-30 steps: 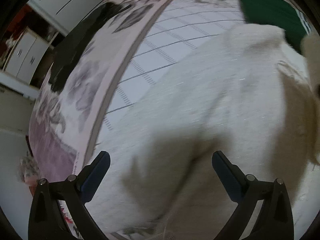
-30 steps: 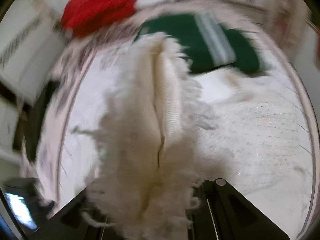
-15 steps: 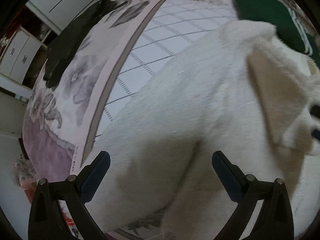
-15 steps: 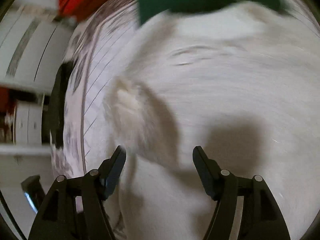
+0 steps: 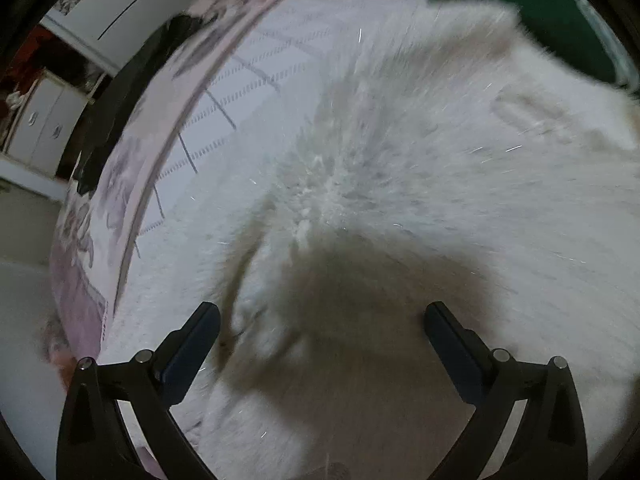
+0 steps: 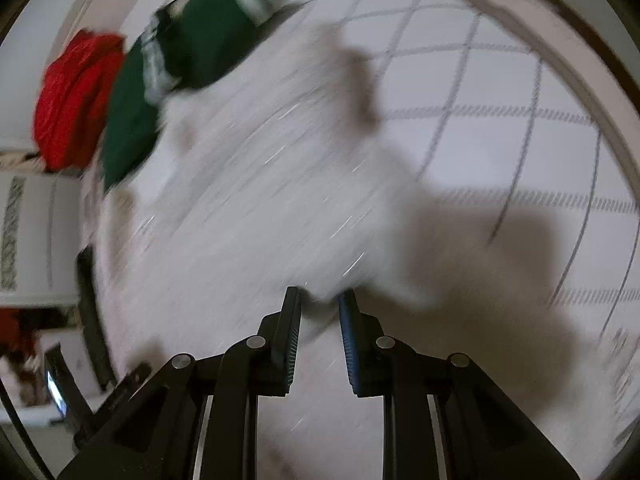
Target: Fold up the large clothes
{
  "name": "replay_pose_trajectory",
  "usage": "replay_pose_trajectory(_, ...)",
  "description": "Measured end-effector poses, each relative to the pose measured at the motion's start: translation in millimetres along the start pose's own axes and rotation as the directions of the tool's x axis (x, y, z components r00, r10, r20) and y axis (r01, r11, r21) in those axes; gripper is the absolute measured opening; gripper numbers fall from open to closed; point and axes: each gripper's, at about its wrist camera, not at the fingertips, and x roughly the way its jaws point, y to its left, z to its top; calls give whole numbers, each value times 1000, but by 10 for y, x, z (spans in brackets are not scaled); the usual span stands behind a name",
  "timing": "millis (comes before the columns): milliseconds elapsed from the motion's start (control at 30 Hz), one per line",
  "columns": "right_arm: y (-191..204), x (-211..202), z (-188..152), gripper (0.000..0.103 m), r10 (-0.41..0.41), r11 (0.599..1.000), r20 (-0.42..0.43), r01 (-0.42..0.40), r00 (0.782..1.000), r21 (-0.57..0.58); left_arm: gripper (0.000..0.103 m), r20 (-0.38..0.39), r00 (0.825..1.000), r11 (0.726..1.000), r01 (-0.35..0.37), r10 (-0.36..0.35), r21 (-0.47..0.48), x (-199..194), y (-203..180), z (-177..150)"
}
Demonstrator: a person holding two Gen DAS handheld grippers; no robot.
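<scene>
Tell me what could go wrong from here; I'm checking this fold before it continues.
The right gripper, jaws just closing, has only a small tuft of the white fuzzy garment between them, so the fabric may slip out. The green garment touches the white one's far edge and could get dragged along. The left gripper hangs open, holding nothing down.

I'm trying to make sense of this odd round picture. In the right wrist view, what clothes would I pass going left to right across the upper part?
Red garment → green garment with a pale stripe → fluffy white garment → bare checked bedspread.
</scene>
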Motion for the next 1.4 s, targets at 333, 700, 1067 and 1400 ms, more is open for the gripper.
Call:
replay_pose_trajectory(333, 2, 163, 28, 45, -237, 965, -80, 224, 968, -137, 103, 7, 1000, 998, -23, 24, -63, -54, 25, -44)
replay_pose_trajectory(700, 1041, -259, -894, 94, -423, 770, 130, 431, 897, -470, 103, 22, 1000, 976, 23, -19, -218, -746, 907, -778)
replay_pose_trajectory(1067, 1712, -518, -1486, 95, -321, 776, 65, 302, 945, -554, 103, -180, 969, 833, 43, -170, -552, -205, 2187, -1887)
replay_pose_trajectory(1400, 1699, 3, -2081, 95, -419, 699, -8, 317, 908, -641, 87, -20, 883, 400, 193, -469, -896, 792, 2870, -2392)
